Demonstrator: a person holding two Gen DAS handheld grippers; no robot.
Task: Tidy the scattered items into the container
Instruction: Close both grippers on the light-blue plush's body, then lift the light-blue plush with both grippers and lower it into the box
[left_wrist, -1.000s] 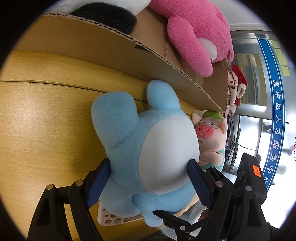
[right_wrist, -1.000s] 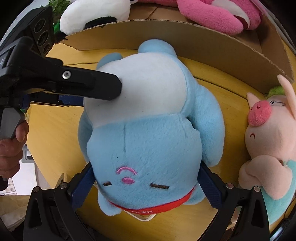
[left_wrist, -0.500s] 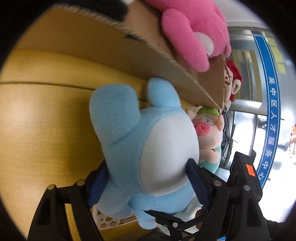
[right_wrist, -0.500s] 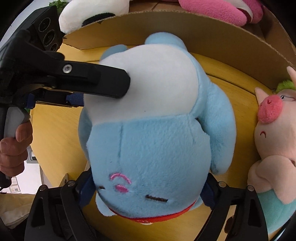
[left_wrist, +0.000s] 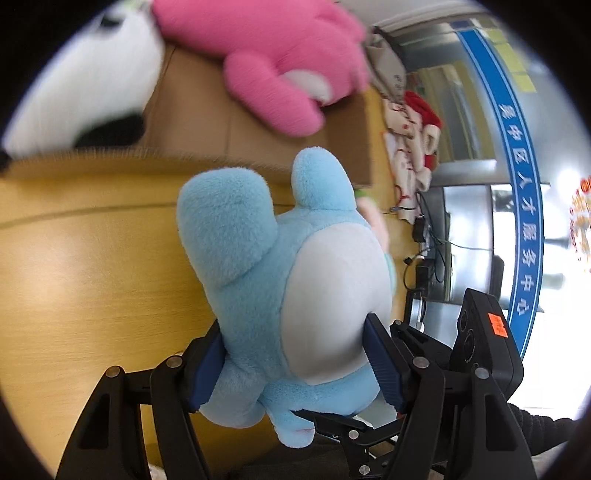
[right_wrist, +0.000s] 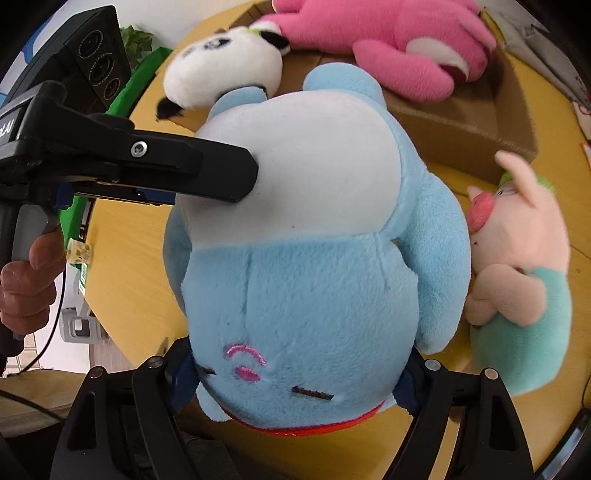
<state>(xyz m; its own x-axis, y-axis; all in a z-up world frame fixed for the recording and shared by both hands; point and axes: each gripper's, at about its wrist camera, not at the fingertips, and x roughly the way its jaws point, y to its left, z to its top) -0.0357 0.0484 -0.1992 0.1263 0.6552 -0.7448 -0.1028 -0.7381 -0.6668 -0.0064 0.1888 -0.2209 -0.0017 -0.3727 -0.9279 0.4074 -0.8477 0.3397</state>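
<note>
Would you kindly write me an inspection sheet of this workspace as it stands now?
Surface: yellow wooden table, bare where visible.
Job's things: blue plush held above the table by both tools; cardboard box holds a pink plush and a panda plush; pig plush lies on the table outside the box.
Clutter: red-and-white doll beyond the box.
Grippers: left tool shut on the plush's body; right tool shut on its head.
Cables: black leads past the table edge.
Surroundings: blue banner with Chinese characters; green leaves.
</note>
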